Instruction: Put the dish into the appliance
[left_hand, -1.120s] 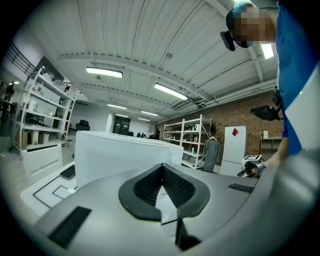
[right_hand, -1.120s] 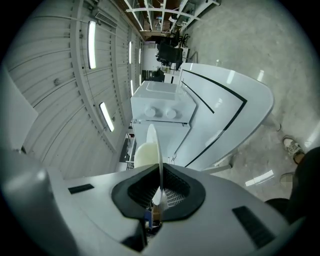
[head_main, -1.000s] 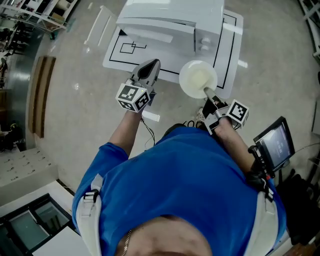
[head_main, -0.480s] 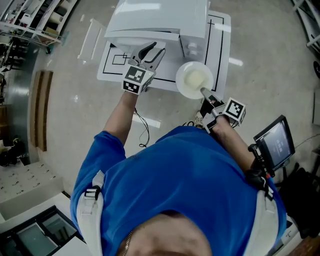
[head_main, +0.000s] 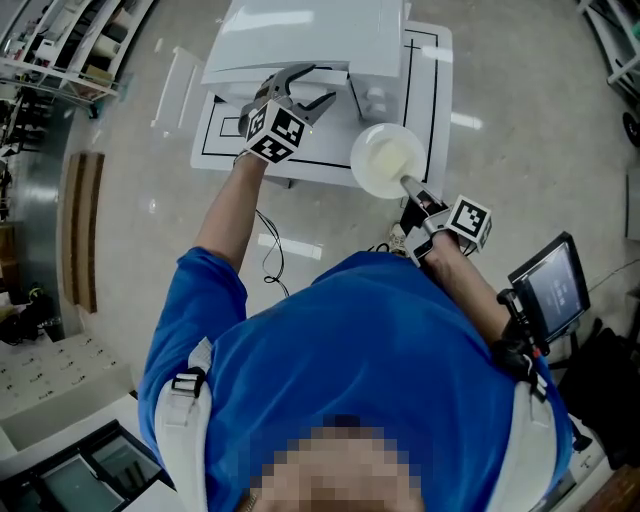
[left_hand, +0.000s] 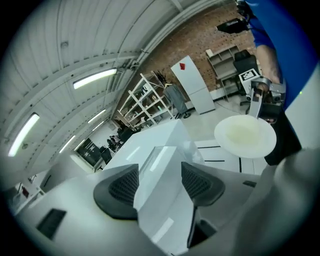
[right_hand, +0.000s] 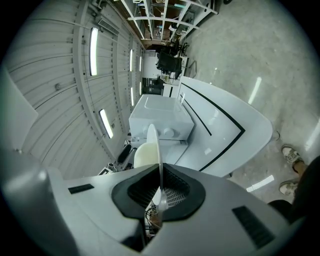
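**Door first, dish waiting**

The table (head_main: 428, 95) is carrying the white appliance (head_main: 310, 30) along its far edge; the door is looking shut from here, so opening it is prob. the step in hand. The dish (head_main: 388, 160) is hanging over the table's near-right corner; the right gripper (head_main: 413, 187) is clamping its rim tight. The left gripper (head_main: 310, 84) is reaching at the appliance front; its jaws have just been opening & are standing wide apart, door edge showing betw. them, pads not pressing.

Doing it well:
- seating both pads fully round the edge before squeezing;
- pulling along the hinge swing;
- keeping the dish level & clear of the door's path.

Hard to make out: any handle, the hinge side, the appliance's inside.
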